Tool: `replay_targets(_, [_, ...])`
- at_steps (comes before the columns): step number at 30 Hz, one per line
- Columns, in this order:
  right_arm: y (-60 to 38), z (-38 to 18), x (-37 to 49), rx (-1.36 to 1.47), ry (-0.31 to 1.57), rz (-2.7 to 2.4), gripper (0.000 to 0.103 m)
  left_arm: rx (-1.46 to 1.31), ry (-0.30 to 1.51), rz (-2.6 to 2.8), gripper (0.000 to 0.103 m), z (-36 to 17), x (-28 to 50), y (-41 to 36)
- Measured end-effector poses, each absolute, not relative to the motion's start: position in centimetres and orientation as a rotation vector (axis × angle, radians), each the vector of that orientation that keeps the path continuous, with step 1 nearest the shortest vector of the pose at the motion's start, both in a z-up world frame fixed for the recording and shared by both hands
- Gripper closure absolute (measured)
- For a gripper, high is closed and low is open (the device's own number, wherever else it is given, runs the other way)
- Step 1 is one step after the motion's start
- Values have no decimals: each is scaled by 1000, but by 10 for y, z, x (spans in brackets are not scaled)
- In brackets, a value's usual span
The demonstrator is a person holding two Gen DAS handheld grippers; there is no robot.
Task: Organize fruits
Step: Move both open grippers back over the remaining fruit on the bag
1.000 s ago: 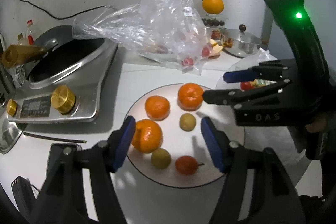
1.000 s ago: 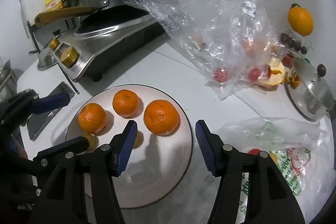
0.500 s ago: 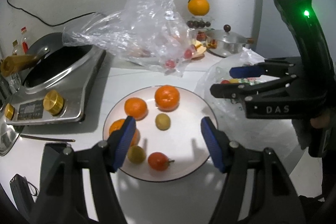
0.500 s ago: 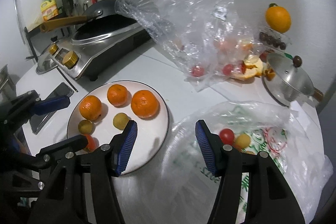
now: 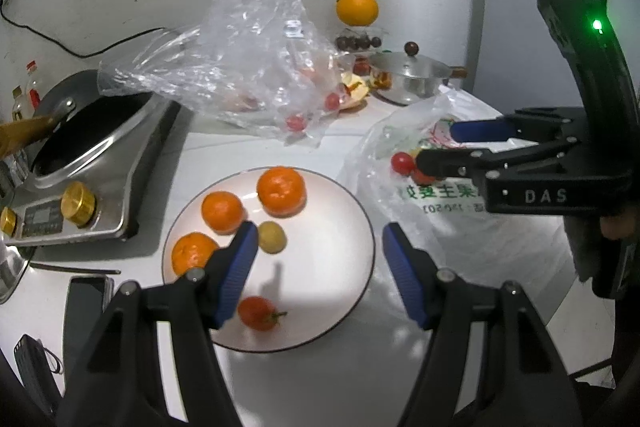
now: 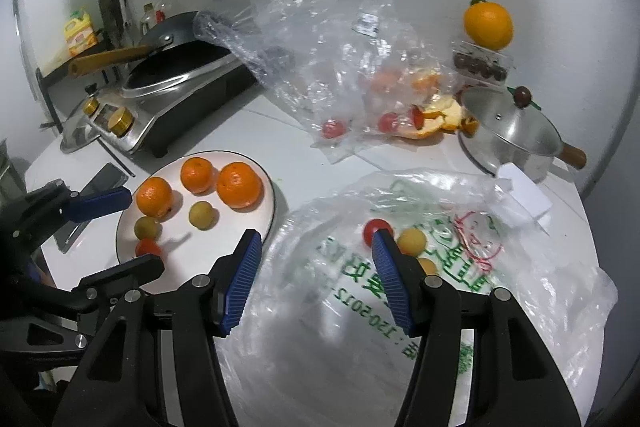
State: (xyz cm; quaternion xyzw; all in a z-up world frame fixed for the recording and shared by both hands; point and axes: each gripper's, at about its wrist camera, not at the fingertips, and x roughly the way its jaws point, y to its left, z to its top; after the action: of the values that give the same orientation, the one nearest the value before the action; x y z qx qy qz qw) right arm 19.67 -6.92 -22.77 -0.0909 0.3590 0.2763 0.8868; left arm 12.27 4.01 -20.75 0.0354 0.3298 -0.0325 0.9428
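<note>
right hand-held gripper [image 6: 316,279] shifted over printed bag [image 6: 400,291] | both agape, empty | "DAS"

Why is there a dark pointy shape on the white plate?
Left wrist view: it's a shadow on the plate, seemingly cast by the left gripper; right wrist view: a fainter shadow on the plate, glare on the printed bag.

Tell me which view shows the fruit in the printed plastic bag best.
The right wrist view: the printed plastic bag lies close ahead, showing a red tomato and yellow fruits. In the left wrist view, the right claw partly covers them.
</note>
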Motion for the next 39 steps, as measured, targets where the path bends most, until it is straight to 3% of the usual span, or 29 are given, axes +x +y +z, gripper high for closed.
replay_targets(23, [-130,-250,220,-137,769,535,42,119,698,-84,37,-214,152,-9])
replay_targets(28, [-135,-258,229,-143,789,532,54,121,716,-88,37,-219,163,-14])
replay_targets(39, [-133,-278,250,-164,844,545,68,126,736,-110,37,-227,182,-21])
